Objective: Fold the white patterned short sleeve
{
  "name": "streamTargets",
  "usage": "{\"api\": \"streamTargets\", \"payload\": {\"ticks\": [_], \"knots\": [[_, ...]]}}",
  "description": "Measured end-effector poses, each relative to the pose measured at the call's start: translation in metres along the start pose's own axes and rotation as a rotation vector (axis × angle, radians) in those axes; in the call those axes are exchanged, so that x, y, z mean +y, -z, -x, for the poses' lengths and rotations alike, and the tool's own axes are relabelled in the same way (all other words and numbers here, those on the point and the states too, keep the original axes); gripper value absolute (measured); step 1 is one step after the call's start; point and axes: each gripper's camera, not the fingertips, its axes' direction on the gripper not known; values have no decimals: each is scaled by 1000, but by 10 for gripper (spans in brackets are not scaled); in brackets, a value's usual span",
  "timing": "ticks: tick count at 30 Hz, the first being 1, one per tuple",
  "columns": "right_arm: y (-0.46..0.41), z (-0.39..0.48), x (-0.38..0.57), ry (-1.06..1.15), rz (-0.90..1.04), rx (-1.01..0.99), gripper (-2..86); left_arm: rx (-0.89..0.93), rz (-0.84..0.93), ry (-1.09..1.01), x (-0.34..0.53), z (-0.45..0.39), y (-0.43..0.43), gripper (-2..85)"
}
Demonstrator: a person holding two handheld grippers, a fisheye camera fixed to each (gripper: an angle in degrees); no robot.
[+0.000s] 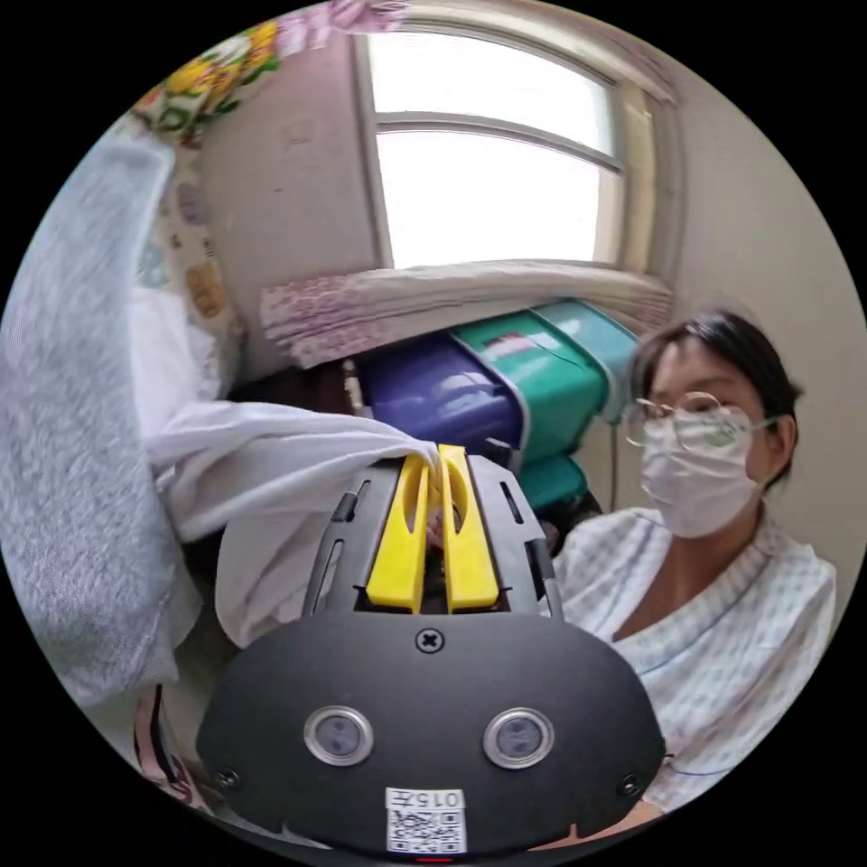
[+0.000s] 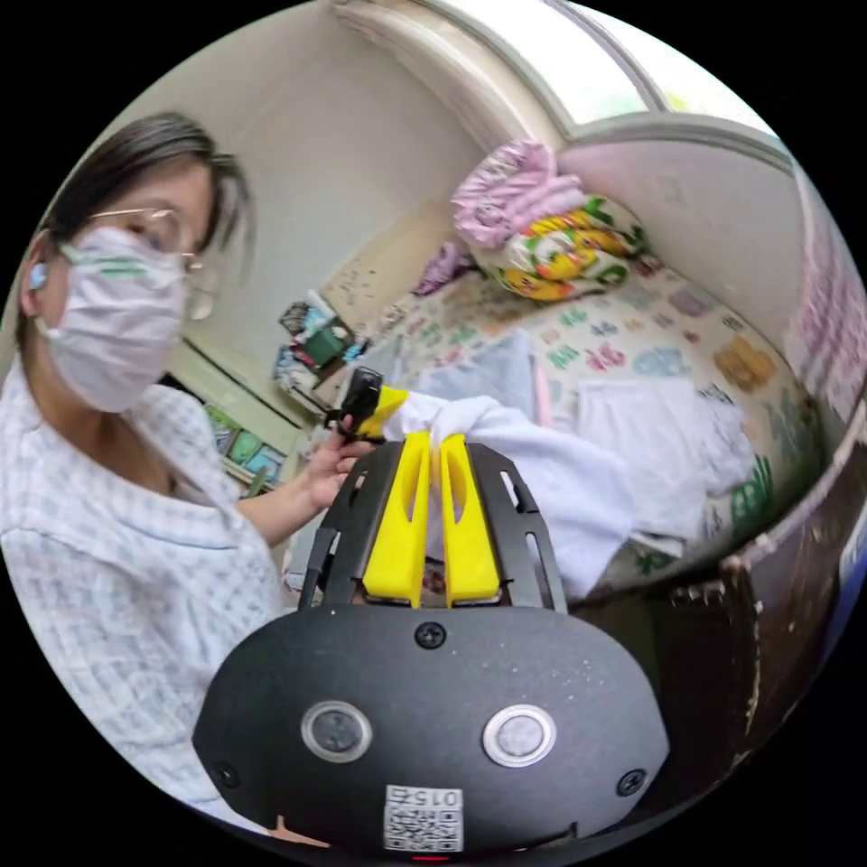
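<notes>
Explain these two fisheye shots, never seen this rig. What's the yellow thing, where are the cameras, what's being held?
No robot arm here: a person holds a handheld two-jaw gripper in each hand, and a fisheye camera rides on each one. The yellow prongs are each gripper's own jaws.

In the left gripper view, the left gripper has its jaws pressed together on a bunch of the white garment, which hangs lifted in front of stacked storage bins under a window.

In the right gripper view, the right gripper is also shut on the white cloth. The left gripper shows beyond it in the person's hand, holding another part. Behind lies a bed with a patterned cover, folded whites and rolled bedding.
</notes>
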Motion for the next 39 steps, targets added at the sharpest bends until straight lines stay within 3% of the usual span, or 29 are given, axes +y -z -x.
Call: {"api": "streamTargets", "payload": {"ticks": [5, 8, 10, 14, 18, 21, 24, 28, 33, 39], "knots": [[-70, 122, -52, 224, -57, -559, 5, 234, -49, -152, 59, -117, 90, -2], [-161, 163, -64, 153, -16, -718, 4, 157, -174, -106, 116, -163, 178, -2], [-234, 188, -73, 58, 77, -697, 4, -5, -263, -29, 158, -183, 239, -3], [-383, 265, -111, 11, 237, -624, 1, -244, -619, 158, 268, -231, 419, -4], [-455, 306, -184, -90, 165, -549, -1, -573, -855, 126, 332, -337, 605, -5], [-469, 342, -238, -147, 72, -478, -2, -674, -972, -37, 360, -433, 694, -5], [-474, 406, -265, -54, 44, -337, -2, -758, -980, -175, 392, -512, 743, -5], [-498, 466, -254, -58, 51, -358, -2, -856, -917, -84, 449, -537, 780, -5], [-533, 495, -191, -147, 225, -229, -2, -742, -864, 126, 557, -478, 791, -4], [-594, 484, -68, -292, 633, 16, -3, -770, -799, 547, 666, -374, 762, -3]]}}
